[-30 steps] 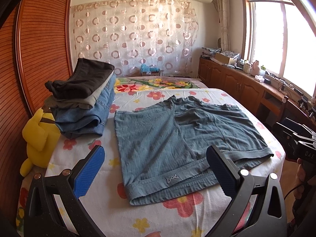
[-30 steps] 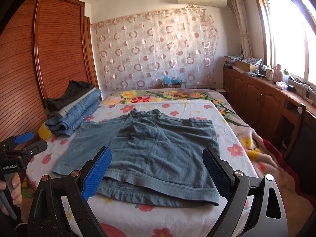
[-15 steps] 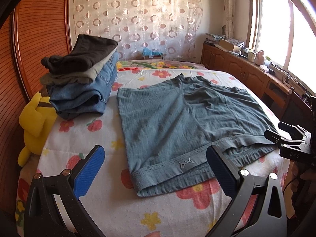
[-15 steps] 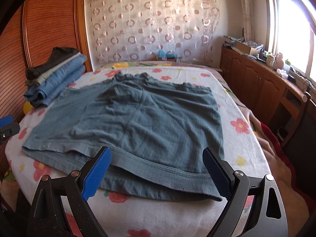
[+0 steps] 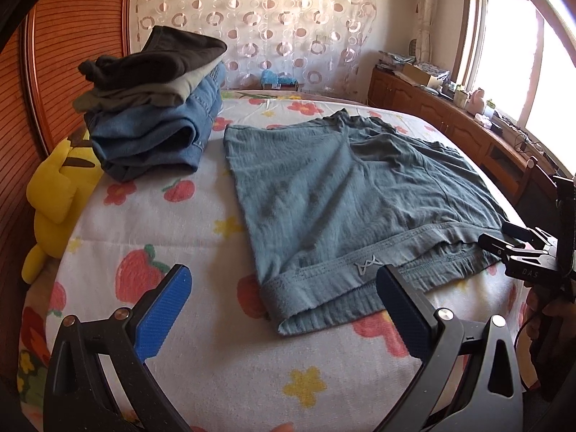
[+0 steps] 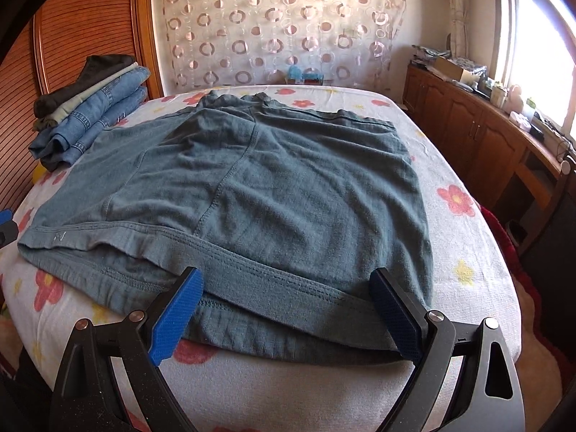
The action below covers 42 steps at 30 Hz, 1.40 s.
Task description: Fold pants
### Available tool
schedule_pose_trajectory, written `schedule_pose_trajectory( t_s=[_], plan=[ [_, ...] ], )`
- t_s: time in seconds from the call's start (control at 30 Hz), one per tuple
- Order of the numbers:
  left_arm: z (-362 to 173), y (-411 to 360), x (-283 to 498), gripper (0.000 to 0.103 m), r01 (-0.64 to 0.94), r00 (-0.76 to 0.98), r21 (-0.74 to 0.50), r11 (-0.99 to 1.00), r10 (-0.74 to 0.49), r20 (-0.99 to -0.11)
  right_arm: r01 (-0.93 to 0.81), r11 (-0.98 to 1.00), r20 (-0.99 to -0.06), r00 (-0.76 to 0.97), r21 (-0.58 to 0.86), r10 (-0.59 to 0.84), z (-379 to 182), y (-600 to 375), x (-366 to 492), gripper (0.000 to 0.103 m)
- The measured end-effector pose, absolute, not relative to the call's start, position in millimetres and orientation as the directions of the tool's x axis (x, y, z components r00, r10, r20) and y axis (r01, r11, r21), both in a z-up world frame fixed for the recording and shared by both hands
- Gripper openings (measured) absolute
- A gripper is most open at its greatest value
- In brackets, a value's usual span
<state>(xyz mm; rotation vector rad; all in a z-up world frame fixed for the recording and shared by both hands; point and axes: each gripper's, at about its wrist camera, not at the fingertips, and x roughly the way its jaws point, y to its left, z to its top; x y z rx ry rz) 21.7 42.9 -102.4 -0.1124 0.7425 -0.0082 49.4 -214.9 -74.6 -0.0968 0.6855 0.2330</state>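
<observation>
Grey-blue shorts (image 5: pixel 345 194) lie flat on a floral bedsheet (image 5: pixel 201 223), waistband toward me, and also fill the right wrist view (image 6: pixel 259 194). My left gripper (image 5: pixel 284 313) is open just above the sheet at the waistband's left corner. My right gripper (image 6: pixel 284 309) is open, its fingers straddling the waistband's right part close above the cloth. In the left wrist view the right gripper (image 5: pixel 518 248) shows at the shorts' right edge.
A stack of folded jeans and dark pants (image 5: pixel 154 108) sits at the bed's far left, also in the right wrist view (image 6: pixel 90 104). A yellow plush toy (image 5: pixel 54 194) lies beside it. Wooden cabinets (image 6: pixel 478 133) run along the right wall.
Both grippers have moved forward and down toward the shorts' waistband. Both stay open. The shorts have not moved.
</observation>
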Motion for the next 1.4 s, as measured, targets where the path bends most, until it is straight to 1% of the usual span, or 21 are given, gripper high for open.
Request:
schedule_pose_trajectory(
  t_s=[0.03,0.13,0.23,0.27,0.33,0.47,0.53,0.73,0.83,0.87,0.9,0.93,1.0,1.03,1.13,1.2,1.27,1.3,1.37,1.4],
  plan=[
    [-104,45,21,0.100,-0.033,0.736,-0.111,0.993,-0.051,-0.675,-0.245,0.969,-0.636,0.750,-0.011,0.182,-74,-216,48,0.094],
    [-107,50,19,0.099,-0.030,0.733,-0.130,0.991,-0.066,-0.677,-0.245,0.970,-0.638,0.748,-0.011,0.181,-71,-218,45,0.098],
    [-110,53,18,0.094,-0.027,0.731,-0.145,0.989,-0.079,-0.678,-0.247,0.969,-0.649,0.739,-0.007,0.183,-72,-226,42,0.102],
    [-112,55,17,0.089,-0.026,0.730,-0.152,0.988,-0.085,-0.678,-0.247,0.969,-0.652,0.736,-0.007,0.183,-74,-226,46,0.102],
    [-115,57,17,0.082,-0.022,0.724,-0.171,0.985,-0.103,-0.682,-0.247,0.969,-0.660,0.729,-0.007,0.181,-73,-228,47,0.102],
    [-120,59,16,0.059,-0.012,0.713,-0.205,0.979,-0.135,-0.688,-0.241,0.970,-0.669,0.723,-0.007,0.175,-72,-227,54,0.102],
    [-122,60,14,0.052,-0.007,0.709,-0.221,0.975,-0.151,-0.689,-0.232,0.973,-0.672,0.721,-0.006,0.168,-71,-223,61,0.102],
    [-124,62,11,0.040,-0.002,0.712,-0.243,0.970,-0.169,-0.681,-0.251,0.968,-0.667,0.724,-0.012,0.179,-73,-221,64,0.102],
    [-124,61,13,0.038,0.003,0.712,-0.245,0.970,-0.174,-0.680,-0.251,0.968,-0.677,0.714,-0.011,0.177,-72,-221,64,0.102],
    [-124,62,12,0.036,0.005,0.712,-0.246,0.969,-0.176,-0.680,-0.251,0.968,-0.681,0.711,-0.011,0.176,-72,-221,65,0.102],
    [-124,62,13,0.033,0.008,0.711,-0.248,0.969,-0.180,-0.680,-0.253,0.967,-0.685,0.706,-0.011,0.177,-72,-221,65,0.102],
    [-125,62,13,0.023,0.013,0.707,-0.257,0.966,-0.191,-0.681,-0.257,0.966,-0.688,0.703,-0.012,0.178,-72,-222,64,0.102],
    [-124,61,15,0.019,0.017,0.707,-0.259,0.966,-0.195,-0.680,-0.265,0.964,-0.683,0.709,-0.029,0.174,-70,-222,61,0.102],
    [-123,61,15,0.015,0.019,0.709,-0.258,0.966,-0.195,-0.678,-0.265,0.963,-0.677,0.717,-0.041,0.168,-69,-222,59,0.101],
    [-112,61,14,0.011,0.034,0.727,-0.269,0.963,-0.208,-0.654,-0.269,0.962,-0.670,0.722,-0.039,0.175,-67,-227,55,0.093],
    [-102,59,14,0.009,0.047,0.740,-0.269,0.962,-0.214,-0.638,-0.269,0.963,-0.661,0.725,-0.016,0.192,-64,-234,51,0.087],
    [-93,56,15,0.009,0.062,0.750,-0.263,0.963,-0.219,-0.624,-0.265,0.964,-0.655,0.730,-0.006,0.196,-60,-241,48,0.079],
    [-87,55,16,0.008,0.070,0.756,-0.261,0.963,-0.222,-0.616,-0.261,0.965,-0.651,0.734,-0.006,0.195,-58,-245,47,0.077],
    [-77,50,20,0.008,0.088,0.766,-0.258,0.962,-0.231,-0.600,-0.255,0.967,-0.641,0.742,-0.002,0.194,-55,-251,44,0.065],
    [-71,48,22,0.008,0.100,0.770,-0.256,0.962,-0.238,-0.592,-0.250,0.968,-0.641,0.743,-0.002,0.191,-55,-254,43,0.063]
  ],
)
